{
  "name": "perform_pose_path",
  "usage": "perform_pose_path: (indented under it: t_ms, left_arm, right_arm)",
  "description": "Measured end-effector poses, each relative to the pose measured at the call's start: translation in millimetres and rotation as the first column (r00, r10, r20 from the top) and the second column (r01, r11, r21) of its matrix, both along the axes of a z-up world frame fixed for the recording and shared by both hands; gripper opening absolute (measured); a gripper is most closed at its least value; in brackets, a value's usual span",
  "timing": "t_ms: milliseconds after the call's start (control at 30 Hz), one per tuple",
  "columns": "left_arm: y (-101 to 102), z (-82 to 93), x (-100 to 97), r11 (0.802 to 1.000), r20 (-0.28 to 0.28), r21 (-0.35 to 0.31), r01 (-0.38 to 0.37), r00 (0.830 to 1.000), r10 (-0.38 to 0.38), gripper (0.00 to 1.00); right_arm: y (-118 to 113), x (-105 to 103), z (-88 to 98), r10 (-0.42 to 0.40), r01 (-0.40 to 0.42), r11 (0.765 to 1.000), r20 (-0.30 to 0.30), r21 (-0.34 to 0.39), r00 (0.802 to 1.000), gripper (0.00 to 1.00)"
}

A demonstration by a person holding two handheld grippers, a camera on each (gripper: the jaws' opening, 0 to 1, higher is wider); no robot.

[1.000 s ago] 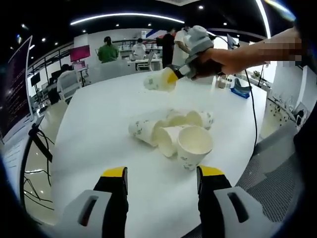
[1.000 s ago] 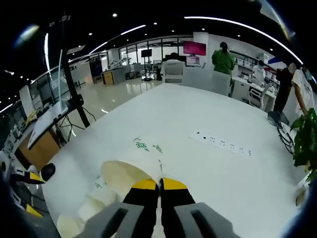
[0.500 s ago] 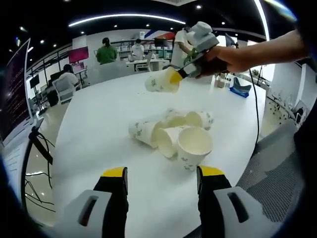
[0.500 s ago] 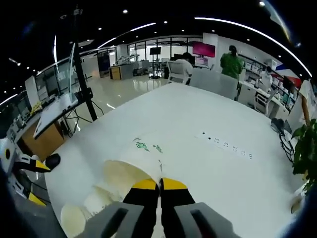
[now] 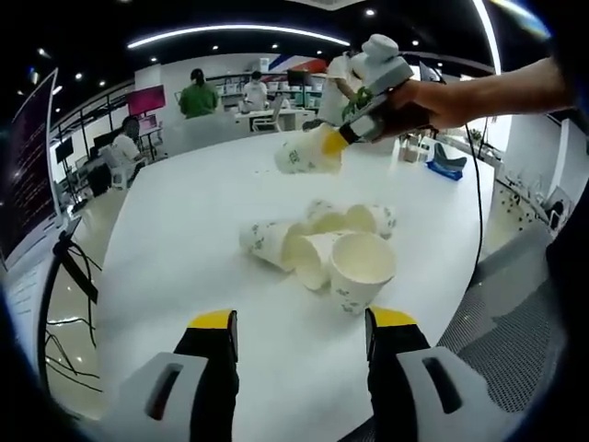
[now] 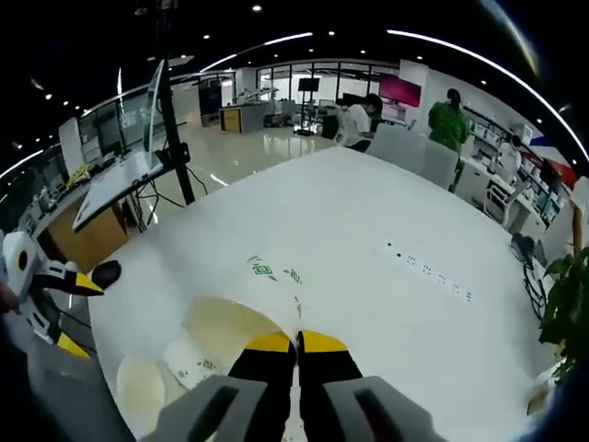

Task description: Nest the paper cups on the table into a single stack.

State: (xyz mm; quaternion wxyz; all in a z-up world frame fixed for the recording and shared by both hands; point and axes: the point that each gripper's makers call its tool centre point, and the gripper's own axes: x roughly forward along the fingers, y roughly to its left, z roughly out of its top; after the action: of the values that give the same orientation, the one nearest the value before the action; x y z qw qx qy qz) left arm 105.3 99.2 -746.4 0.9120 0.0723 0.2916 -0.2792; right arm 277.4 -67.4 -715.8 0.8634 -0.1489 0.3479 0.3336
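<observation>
No words, brands or numbers can be read: the white paper cup (image 6: 248, 308) pinched in the right gripper (image 6: 296, 348) bears small green printed marks, and the magenta wall screen (image 6: 401, 89) glows, both too small to make out.

Left gripper (image 5: 302, 333) at 6 o'clock — jaws spread wide, nothing between them, above the white table (image 5: 175, 239). Just past the tips, a heap of paper cups (image 5: 324, 247) lying on their sides, mouths mostly toward the camera. At 1 o'clock, the right gripper (image 5: 333, 142) — clamped on one cup (image 5: 306, 156), held above the table.
</observation>
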Motion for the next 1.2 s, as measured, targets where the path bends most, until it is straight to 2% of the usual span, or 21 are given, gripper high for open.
perform_pose_path:
  t_ms: [167, 533, 833, 900, 1100, 1167, 1200]
  left_arm:
    - [0, -1.3, 2.2, 1.000, 0.002, -0.001, 0.001, 1.000, -0.001, 0.54]
    - [0, -2.8, 3.3, 1.000, 0.002, -0.002, 0.004, 1.000, -0.004, 0.54]
    - [1, -0.2, 1.3, 1.000, 0.004, -0.005, 0.000, 1.000, 0.000, 0.54]
    - [2, -1.4, 2.0, 1.000, 0.003, -0.005, -0.001, 1.000, 0.001, 0.54]
    - [1, -4.5, 2.9, 1.000, -0.002, -0.005, 0.005, 1.000, -0.005, 0.54]
    - [0, -4.5, 3.0, 1.000, -0.001, -0.005, 0.009, 1.000, -0.009, 0.54]
    - [-1, -4.6, 3.2, 1.000, -0.001, -0.005, 0.010, 1.000, -0.010, 0.54]
  right_arm:
    - [1, -15, -1.7, 0.062, -0.063, 0.997, -0.041, -0.039, 0.997, 0.00]
    - [4, -25, 2.3, 0.129, -0.134, 0.989, -0.076, -0.058, 0.989, 0.00]
    - [8, -47, 1.6, 0.216, -0.230, 0.968, -0.128, -0.101, 0.968, 0.00]
    - [10, -60, 2.5, 0.242, -0.259, 0.961, -0.161, -0.098, 0.957, 0.00]
    - [10, -71, 0.9, 0.303, -0.336, 0.929, -0.199, -0.154, 0.932, 0.00]
    - [13, -85, -1.8, 0.336, -0.380, 0.910, -0.240, -0.166, 0.911, 0.00]
    - [13, -86, -2.7, 0.343, -0.389, 0.905, -0.243, -0.173, 0.907, 0.00]
